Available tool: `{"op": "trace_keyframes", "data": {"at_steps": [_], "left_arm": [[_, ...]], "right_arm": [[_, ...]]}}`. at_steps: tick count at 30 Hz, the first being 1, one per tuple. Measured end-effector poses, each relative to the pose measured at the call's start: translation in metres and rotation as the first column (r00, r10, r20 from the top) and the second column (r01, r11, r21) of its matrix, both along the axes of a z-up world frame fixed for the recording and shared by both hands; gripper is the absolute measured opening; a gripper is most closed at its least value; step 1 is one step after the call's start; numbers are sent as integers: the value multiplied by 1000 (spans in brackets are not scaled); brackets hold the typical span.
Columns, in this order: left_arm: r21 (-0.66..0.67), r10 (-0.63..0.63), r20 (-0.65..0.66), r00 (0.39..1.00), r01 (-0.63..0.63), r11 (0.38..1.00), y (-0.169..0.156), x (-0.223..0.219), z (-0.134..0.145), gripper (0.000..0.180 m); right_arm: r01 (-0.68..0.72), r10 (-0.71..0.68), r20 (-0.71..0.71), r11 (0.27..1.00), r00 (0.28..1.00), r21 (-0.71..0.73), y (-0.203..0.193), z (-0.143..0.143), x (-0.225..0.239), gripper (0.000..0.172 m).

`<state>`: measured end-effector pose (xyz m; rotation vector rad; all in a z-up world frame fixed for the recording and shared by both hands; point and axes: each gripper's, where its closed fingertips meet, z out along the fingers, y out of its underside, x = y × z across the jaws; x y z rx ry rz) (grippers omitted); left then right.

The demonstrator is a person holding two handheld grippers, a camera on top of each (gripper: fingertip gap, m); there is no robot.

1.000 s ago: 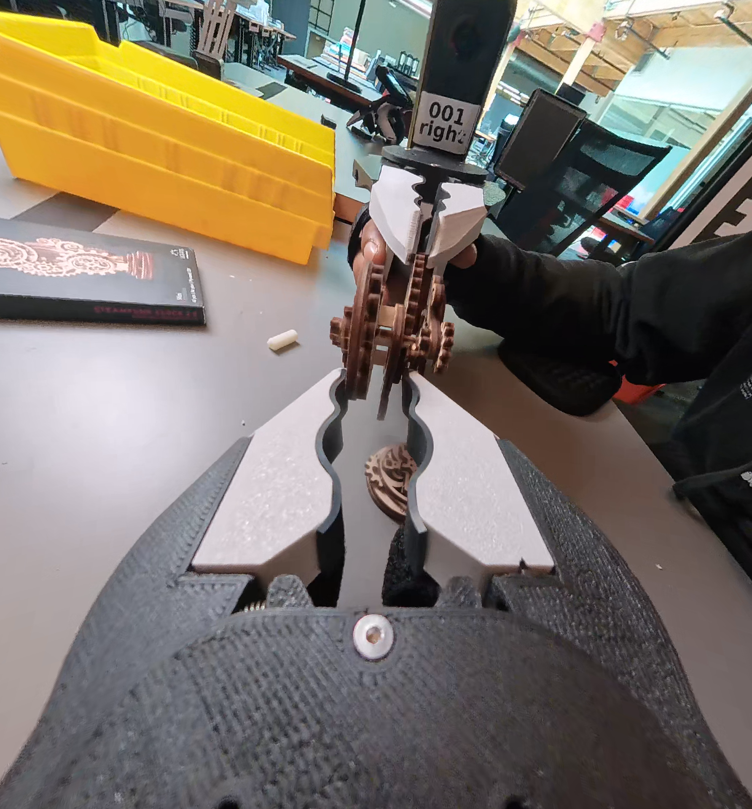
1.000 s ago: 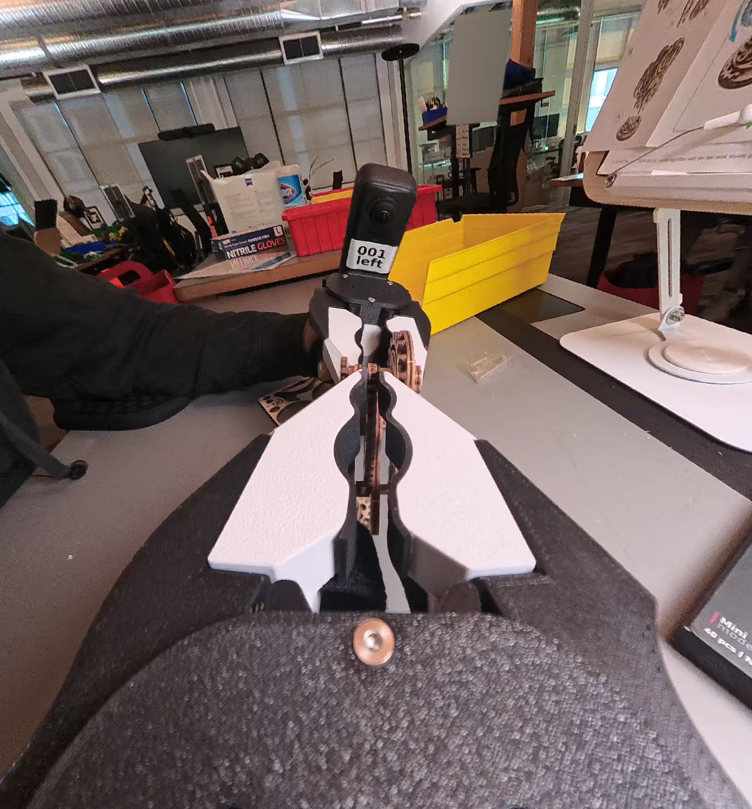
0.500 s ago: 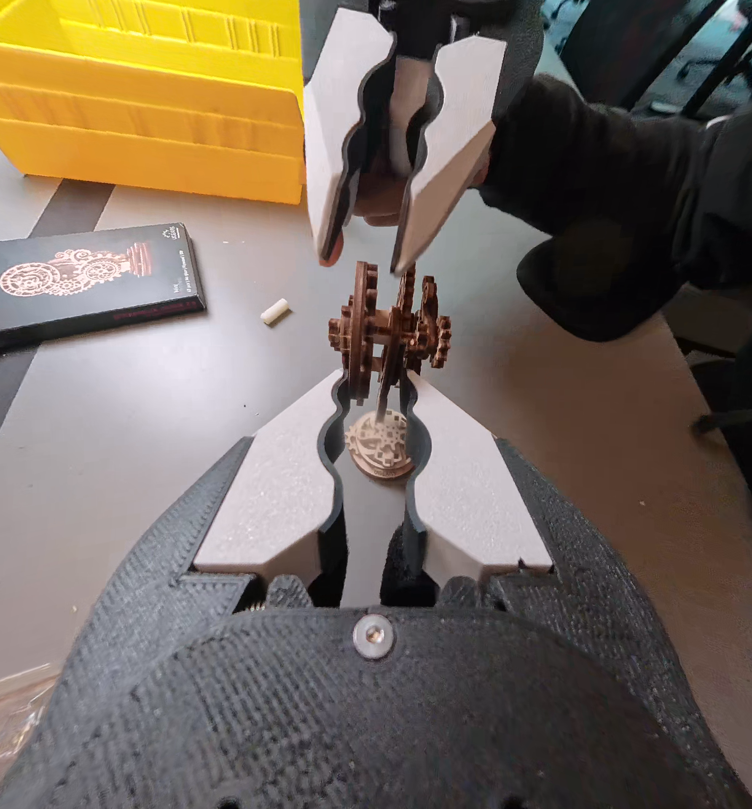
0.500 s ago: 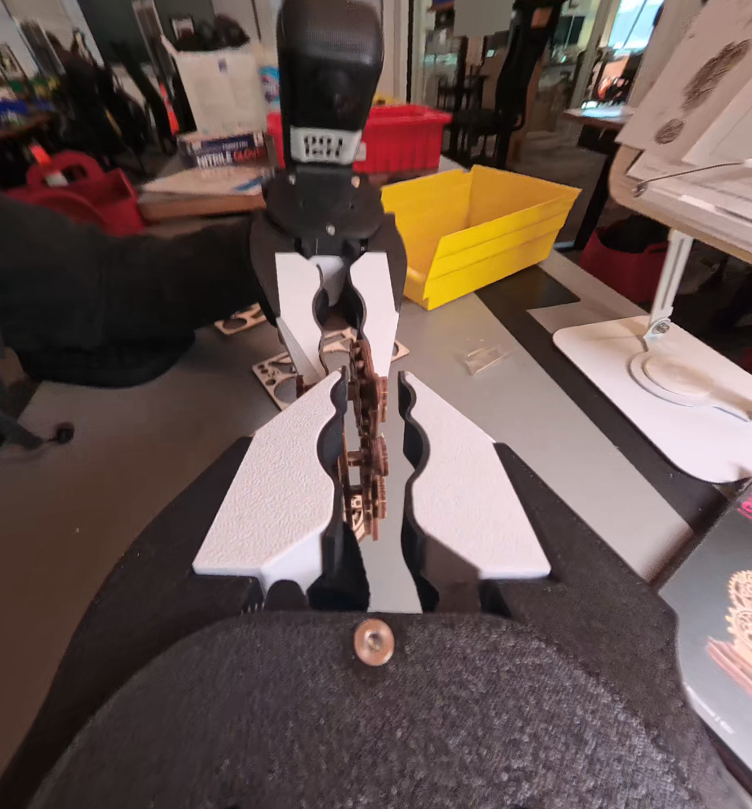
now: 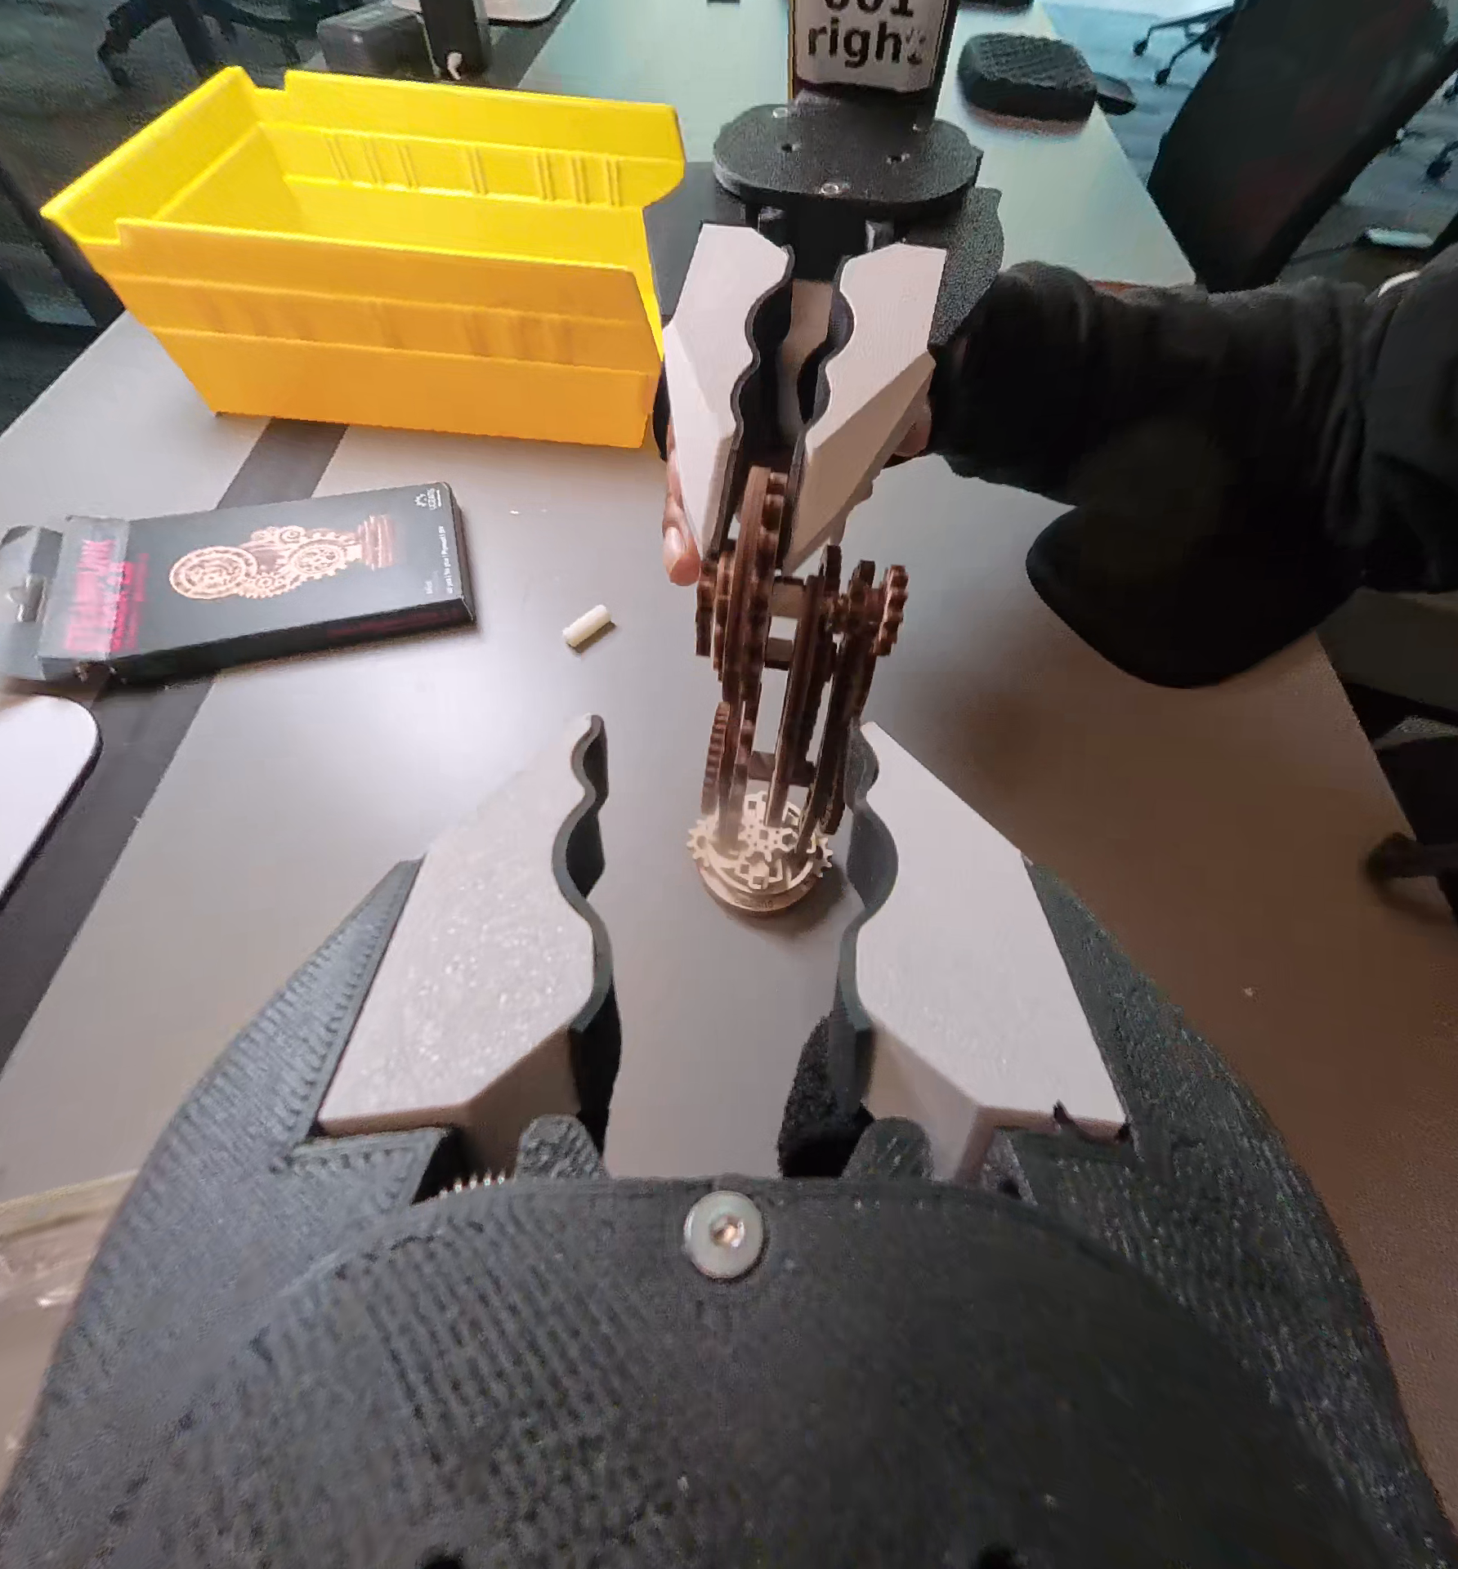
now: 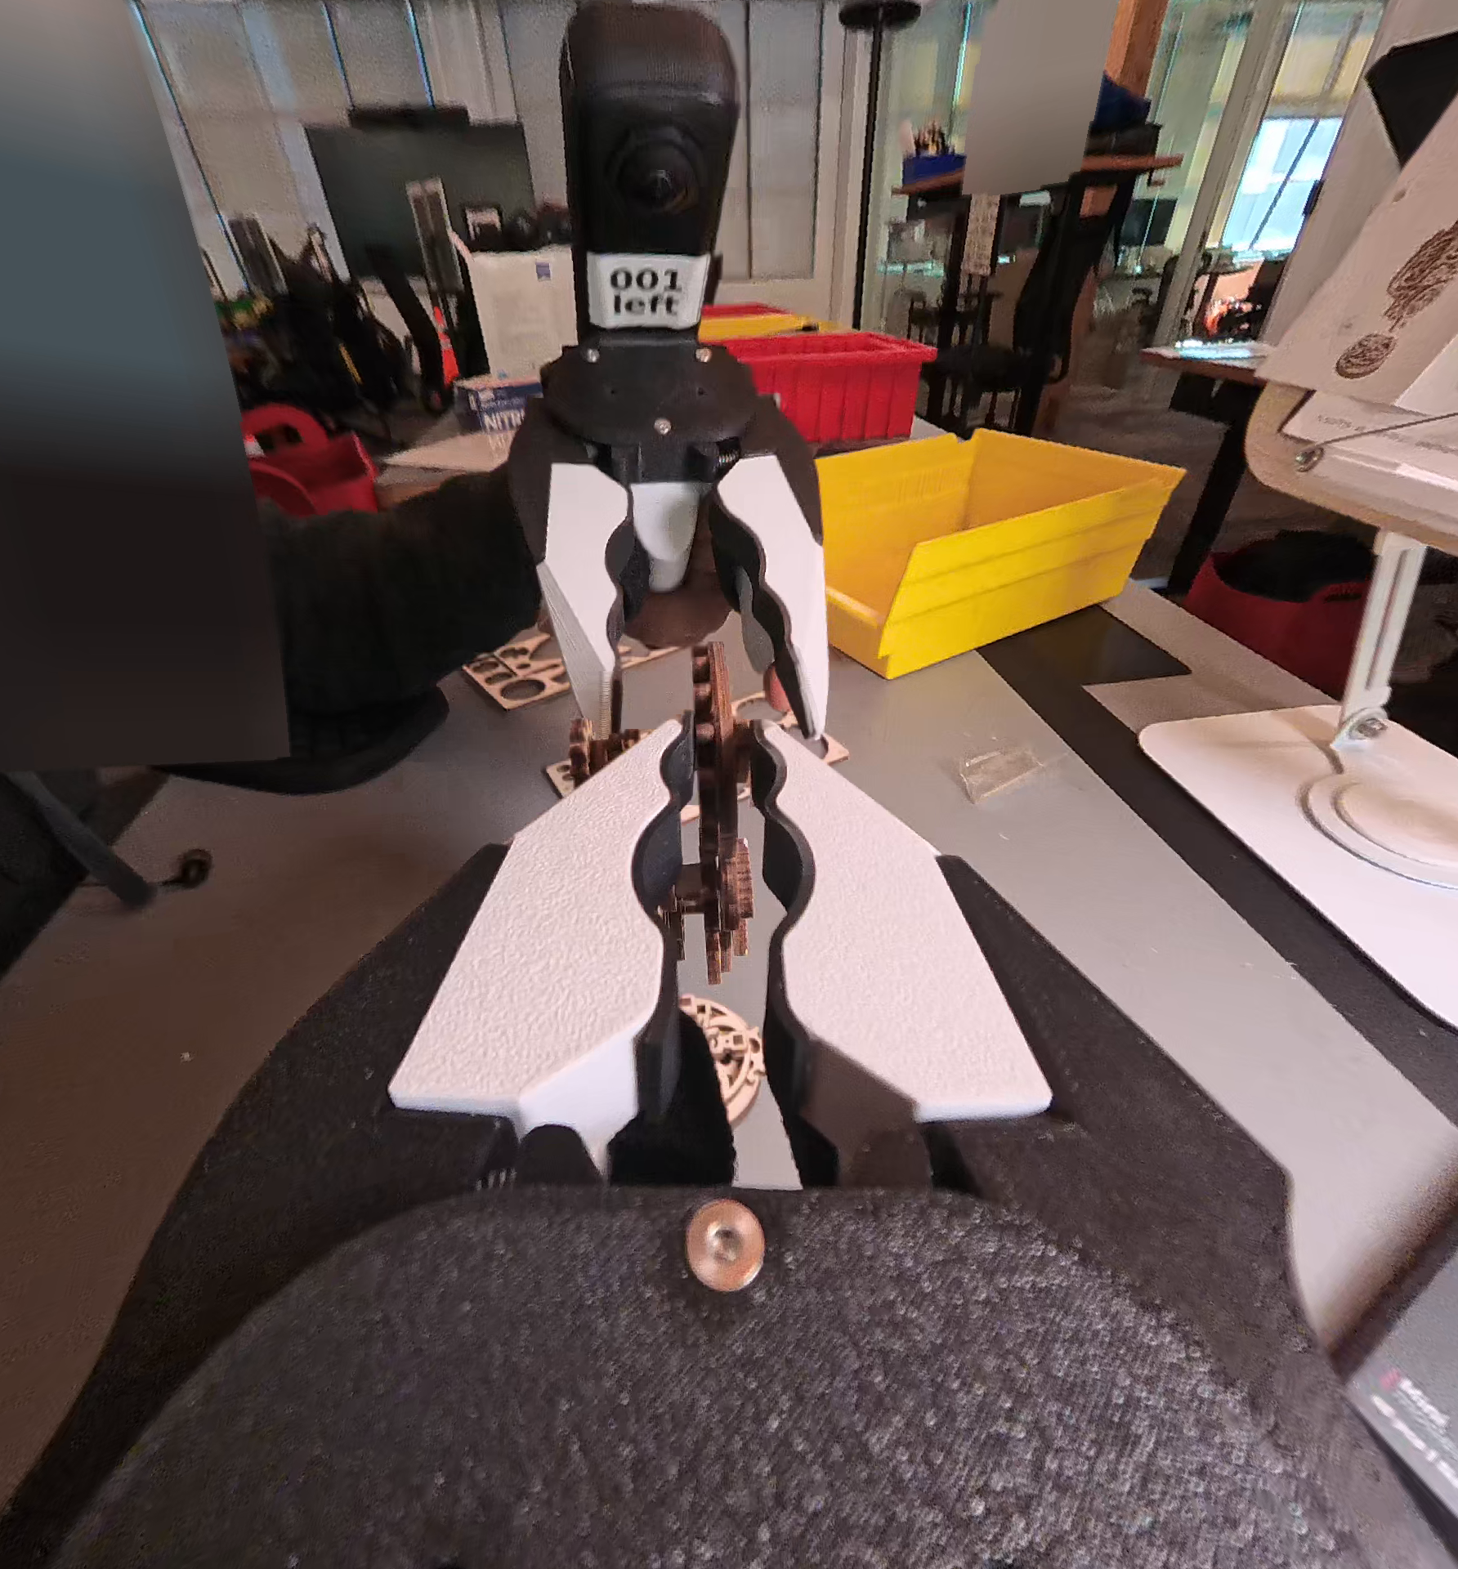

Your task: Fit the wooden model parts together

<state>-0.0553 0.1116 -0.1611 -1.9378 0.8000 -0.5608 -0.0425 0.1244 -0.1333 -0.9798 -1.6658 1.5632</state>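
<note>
Grey table (image 5: 301, 815): left gripper (image 5: 730, 768) has sprung wide, releasing gear assembly (image 5: 793, 645); right gripper (image 6: 721, 747) now pinches its top gear over round base (image 5: 755, 857). Handover looks done; seating next.

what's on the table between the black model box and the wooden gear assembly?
Only a small white cylindrical peg, lying loose on the grey table between the black box and the brown gear assembly; left wrist view.

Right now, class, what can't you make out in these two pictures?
- Round base, right wrist view: mostly hidden behind the right gripper.
- Whether the gear model is seated in the base, left wrist view: joint blurred.
- Black box, right wrist view: cut off by the edge.
</note>
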Motion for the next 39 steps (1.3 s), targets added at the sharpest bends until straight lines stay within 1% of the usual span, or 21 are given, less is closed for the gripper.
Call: {"op": "trace_keyframes", "data": {"at_steps": [2,4,6,8,10,12,15,17,20,24,34,35,37,39], "left_arm": [[-43,21,28,999,-20,999,-6,0,-14,58],[-76,42,-22,999,-43,996,-11,2,-42,58],[-73,70,-68,995,-75,995,-11,1,-67,52],[-98,57,-72,996,-64,993,-11,2,-80,41],[-82,40,-26,999,-42,996,-7,4,-75,28],[-74,26,5,1000,-25,997,-5,5,-72,21],[-48,3,-23,1000,-4,999,-3,6,-76,14],[-47,-14,-29,999,13,999,-4,8,-78,12],[-37,-8,-8,1000,7,999,-2,8,-78,7],[-36,-19,-11,1000,18,999,-3,11,-81,2],[-34,-59,15,998,59,998,-8,14,-77,2],[-39,-65,14,998,65,997,-9,13,-77,5],[-52,-78,4,997,78,996,-11,11,-81,15],[-58,-85,5,996,85,995,-12,11,-85,18]], "right_arm": [[-5,4,-10,999,1000,-46,4,-3,2,11],[-3,2,-17,998,1000,-58,6,-7,3,11],[-4,4,-15,999,1000,-53,5,-12,5,11],[4,-4,-4,999,1000,-34,5,-18,5,11],[0,1,8,1000,1000,-20,5,-24,7,11],[-5,5,4,1000,1000,-19,4,-26,7,11],[-5,5,0,1000,1000,-18,5,-27,6,10],[-8,8,5,1000,1000,-16,4,-29,5,11],[-6,7,12,1000,1000,-16,4,-32,4,10],[3,-3,17,1000,1000,-8,2,-32,4,10],[7,-7,-10,1000,1000,-31,-4,-27,5,10],[9,-9,-14,999,1000,-36,-4,-26,5,10],[6,-7,-22,999,1000,-54,-5,-23,6,10],[12,-13,-24,998,1000,-57,-5,-24,6,10]]}}
